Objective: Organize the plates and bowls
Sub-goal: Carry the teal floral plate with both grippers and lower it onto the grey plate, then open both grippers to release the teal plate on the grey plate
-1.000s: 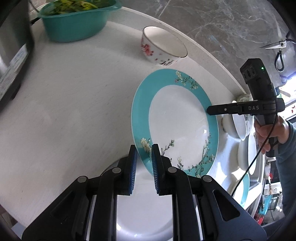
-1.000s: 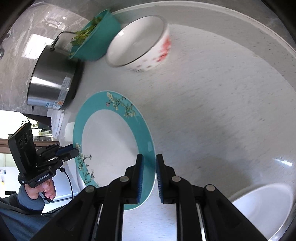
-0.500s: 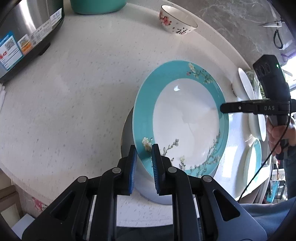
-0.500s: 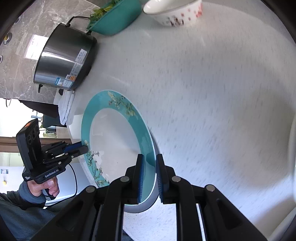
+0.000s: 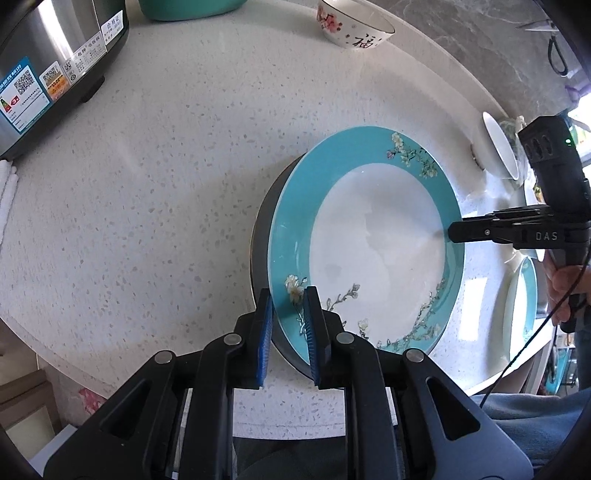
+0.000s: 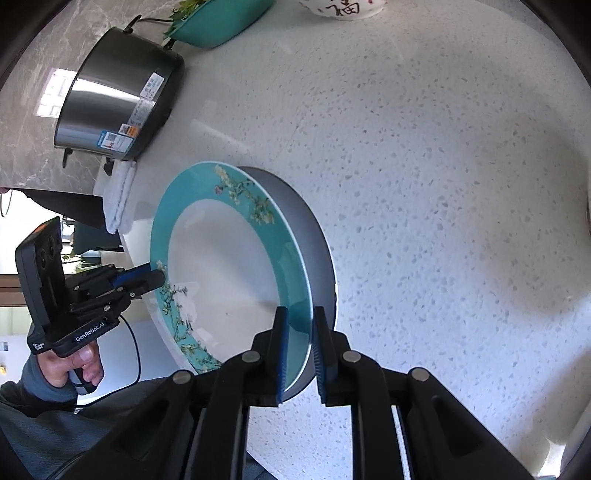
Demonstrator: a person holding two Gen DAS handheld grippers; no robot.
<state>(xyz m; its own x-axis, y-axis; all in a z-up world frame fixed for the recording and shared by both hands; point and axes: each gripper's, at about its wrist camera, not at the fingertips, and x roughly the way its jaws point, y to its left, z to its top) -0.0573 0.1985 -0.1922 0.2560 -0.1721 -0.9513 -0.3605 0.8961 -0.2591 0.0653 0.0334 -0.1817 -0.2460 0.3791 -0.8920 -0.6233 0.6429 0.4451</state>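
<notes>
Slippage is the main risk: the round teal-rimmed plate with a white centre and blossom sprigs (image 5: 373, 251) hangs above the white speckled stone surface (image 5: 166, 177), pinched only at two opposite spots on its rim. The left gripper (image 5: 289, 325) is clamped on the near edge by a flower motif, and the right gripper (image 5: 452, 236) bites the far edge; in the right wrist view the right gripper (image 6: 299, 347) straddles the teal band. The plate looks glazed and smooth, so the narrow blue pads (image 5: 266, 332) probably have little purchase. If one hand eases before the other, the plate would likely pivot and strike the surface, where a dark shadow lies beneath it. Uneven lowering could also chip the rim. The white bowl with red flowers (image 5: 354, 27) and the steel cooker (image 5: 48, 70) stand well apart, so collision seems unlikely.
</notes>
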